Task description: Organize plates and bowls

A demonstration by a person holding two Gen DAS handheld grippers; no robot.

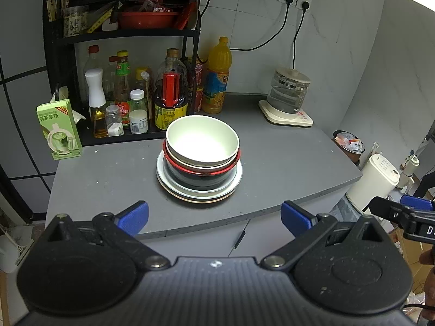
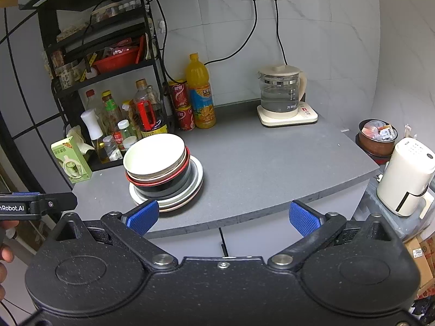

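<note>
A stack of dishes stands on the grey countertop (image 1: 272, 157). On top is a white bowl (image 1: 202, 142) (image 2: 155, 154), nested in a red-rimmed bowl (image 1: 201, 168) (image 2: 163, 182) over a black bowl (image 1: 201, 180), all on stacked plates (image 1: 198, 193) (image 2: 190, 187). My left gripper (image 1: 214, 217) is open and empty, held back off the counter's front edge, facing the stack. My right gripper (image 2: 223, 217) is open and empty too, in front of the counter edge, with the stack ahead to its left. Each gripper shows at the edge of the other's view.
A black rack (image 1: 122, 35) with bottles and jars stands behind the stack. Nearby are a green carton (image 1: 58, 133), an orange juice bottle (image 1: 216, 78), red cans (image 2: 183, 106) and a glass kettle (image 1: 289, 92) on its base. Off the counter's right sit a white appliance (image 2: 407, 176) and a bin (image 2: 378, 135).
</note>
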